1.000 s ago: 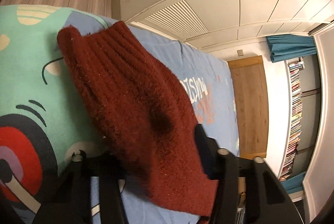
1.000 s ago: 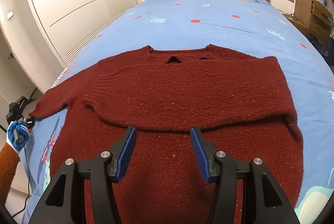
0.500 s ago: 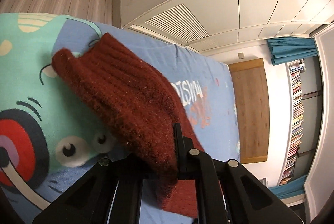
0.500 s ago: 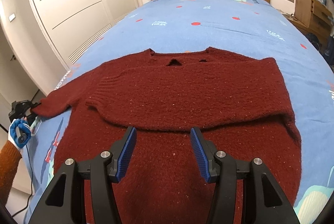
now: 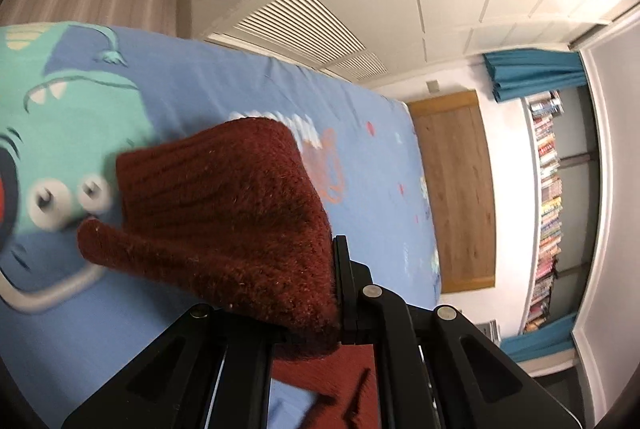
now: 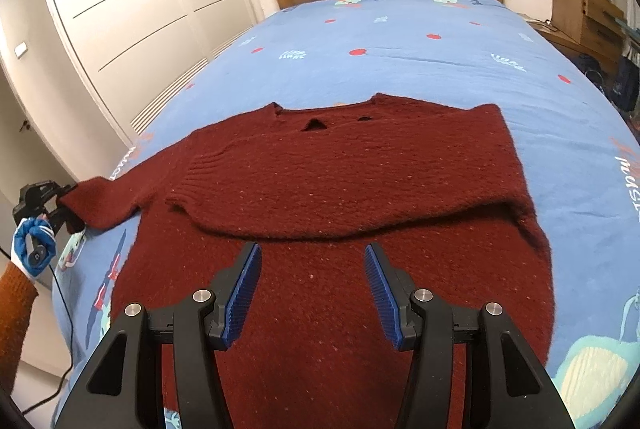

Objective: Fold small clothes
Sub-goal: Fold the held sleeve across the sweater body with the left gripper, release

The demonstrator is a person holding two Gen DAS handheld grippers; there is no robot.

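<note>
A dark red knitted sweater (image 6: 340, 197) is spread on the bed, one sleeve folded across its chest.

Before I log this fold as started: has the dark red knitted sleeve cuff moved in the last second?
Yes. The dark red knitted sleeve cuff, clamped in the left tool, has lifted off the blue bedsheet, inward toward the sweater body.

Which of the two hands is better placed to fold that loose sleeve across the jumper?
The left. The left gripper is clamped on the sleeve cuff; the right gripper hovers open over the sweater body, holding nothing.
</note>
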